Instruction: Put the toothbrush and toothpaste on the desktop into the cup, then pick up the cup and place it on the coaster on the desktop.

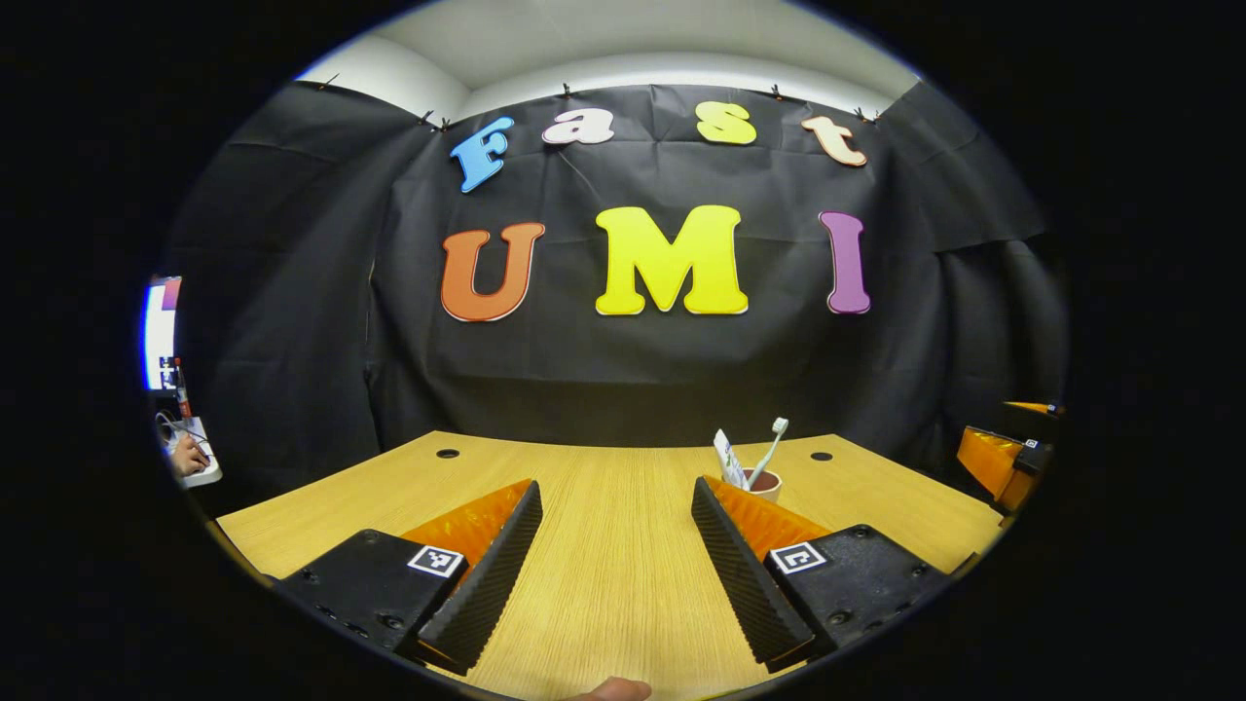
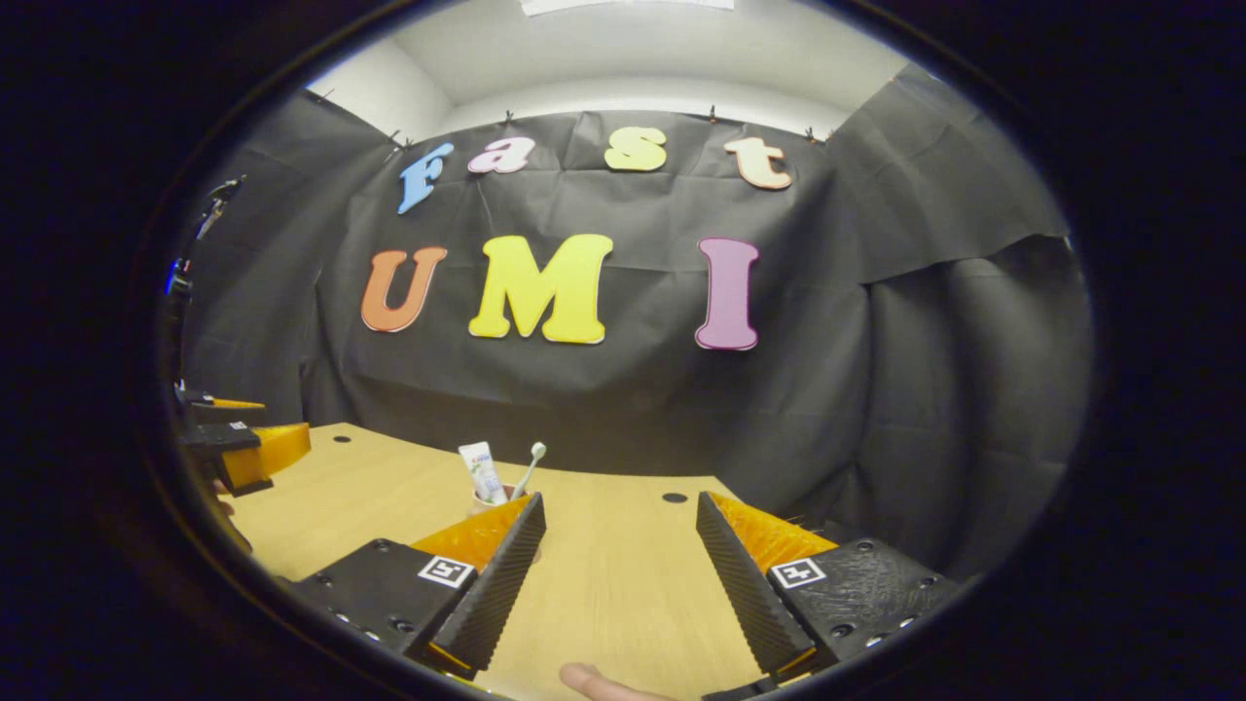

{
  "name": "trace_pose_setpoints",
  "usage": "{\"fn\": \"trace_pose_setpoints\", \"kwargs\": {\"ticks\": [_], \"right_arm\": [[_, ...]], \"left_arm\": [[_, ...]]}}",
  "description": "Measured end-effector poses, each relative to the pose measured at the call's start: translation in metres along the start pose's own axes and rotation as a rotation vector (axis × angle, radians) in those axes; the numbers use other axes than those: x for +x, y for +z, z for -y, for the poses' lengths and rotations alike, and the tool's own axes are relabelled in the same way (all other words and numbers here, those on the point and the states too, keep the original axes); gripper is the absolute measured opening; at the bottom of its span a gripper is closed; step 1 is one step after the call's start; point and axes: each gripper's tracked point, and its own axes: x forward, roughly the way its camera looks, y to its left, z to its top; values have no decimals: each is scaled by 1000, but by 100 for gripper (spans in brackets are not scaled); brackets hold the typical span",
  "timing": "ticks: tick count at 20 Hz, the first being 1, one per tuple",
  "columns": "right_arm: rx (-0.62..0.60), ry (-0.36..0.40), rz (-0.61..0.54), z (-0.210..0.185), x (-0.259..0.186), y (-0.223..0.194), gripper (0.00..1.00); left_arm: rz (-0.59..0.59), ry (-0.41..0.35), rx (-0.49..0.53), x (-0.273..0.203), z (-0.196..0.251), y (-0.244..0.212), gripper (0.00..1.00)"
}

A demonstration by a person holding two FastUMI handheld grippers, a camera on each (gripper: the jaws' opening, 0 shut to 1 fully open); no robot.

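Note:
A small brownish cup (image 1: pixel 766 482) stands upright on the wooden desktop (image 1: pixel 604 565), just beyond the right finger of my left gripper (image 1: pixel 615 484). A white toothbrush (image 1: pixel 772 450) and a white toothpaste tube (image 1: pixel 727 458) stand inside it. My left gripper is open with nothing between its fingers. In the right gripper view the cup (image 2: pixel 479 503) is mostly hidden behind the left finger, with the toothpaste (image 2: pixel 480 470) and toothbrush (image 2: pixel 531 468) sticking out above. My right gripper (image 2: pixel 620 498) is open and holds nothing.
Round cable holes (image 1: pixel 448 454) (image 1: pixel 821 456) (image 2: pixel 674 498) mark the desktop's far side. The other gripper shows at the right edge (image 1: pixel 1003 458) and at the left edge (image 2: pixel 243 453). A person's hand (image 1: pixel 185 456) rests at the far left, off the table.

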Motion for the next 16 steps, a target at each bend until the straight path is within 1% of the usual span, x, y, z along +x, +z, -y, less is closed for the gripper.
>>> {"fn": "trace_pose_setpoints", "kwargs": {"ticks": [2, 3, 4, 7, 8, 9, 12, 13, 14, 16], "right_arm": [[-10, -23, 20, 11, 2, 7, 96], [-9, -33, 27, 17, 3, 10, 94], [-5, -35, 32, 20, 3, 11, 96], [16, -52, 36, 27, 2, 11, 94], [23, -51, 32, 26, 2, 10, 96], [24, -51, 24, 25, 1, 7, 94], [11, -61, 27, 24, -2, 9, 94], [11, -63, 34, 23, -1, 11, 96], [12, -65, 41, 22, 0, 14, 94], [3, -71, 53, 20, 4, 16, 96]], "left_arm": [[13, 13, -5, 4, 0, 8, 98], [16, 19, 2, 6, 0, 10, 98], [18, 22, 11, 7, 1, 14, 98], [7, 12, 42, 11, 5, 14, 98], [1, 10, 54, 10, 6, 12, 98], [-5, 4, 59, 9, 7, 10, 98], [-5, -5, 36, 4, 6, 8, 98], [-5, -8, 31, 4, 5, 7, 98], [-6, -6, 32, 3, 1, 5, 98], [1, -1, 25, 5, -5, 4, 98]]}}
